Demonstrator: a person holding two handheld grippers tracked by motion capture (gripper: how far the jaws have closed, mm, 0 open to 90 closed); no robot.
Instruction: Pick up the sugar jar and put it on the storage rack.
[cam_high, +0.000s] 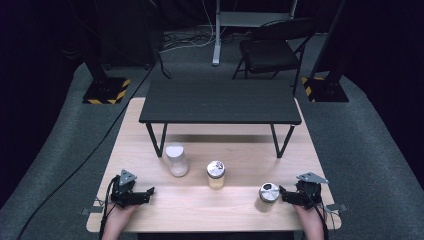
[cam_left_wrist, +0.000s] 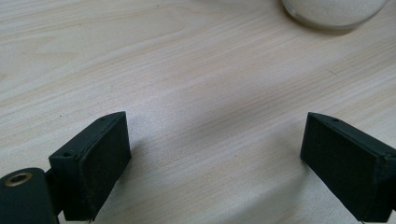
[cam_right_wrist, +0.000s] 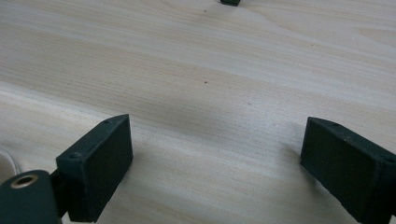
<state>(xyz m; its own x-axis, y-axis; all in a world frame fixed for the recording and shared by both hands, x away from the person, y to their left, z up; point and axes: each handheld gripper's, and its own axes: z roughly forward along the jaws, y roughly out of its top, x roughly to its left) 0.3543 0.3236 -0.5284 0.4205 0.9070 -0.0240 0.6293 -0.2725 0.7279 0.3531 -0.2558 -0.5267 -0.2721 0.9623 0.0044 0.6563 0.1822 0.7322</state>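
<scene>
Three jars stood on the wooden table (cam_high: 150, 210), and both grippers rested near its front edge with nothing between their jaws. The left gripper (cam_high: 150, 191) had its jaws wide apart over bare wood, and in the left gripper view the rounded base of the white jar (cam_left_wrist: 334, 11) appeared at the upper edge, well ahead and to one side. The right gripper (cam_high: 281, 192) was also wide apart, and in the high view its jaws pointed toward the short jar (cam_high: 268, 193), which stood just beside the tips; I could not tell if they touched it. The middle jar (cam_high: 216, 175), with yellowish content and a metal lid, stood between the two others, a little farther back. The step in hand seemed to be the first reach for a jar. To do it well, the right gripper needed to come level at the short jar and close on the glass body below the lid, not on the lid. Both hands lay low and almost flat on the table, forearms coming from the near edge, jaws pointing inward.
</scene>
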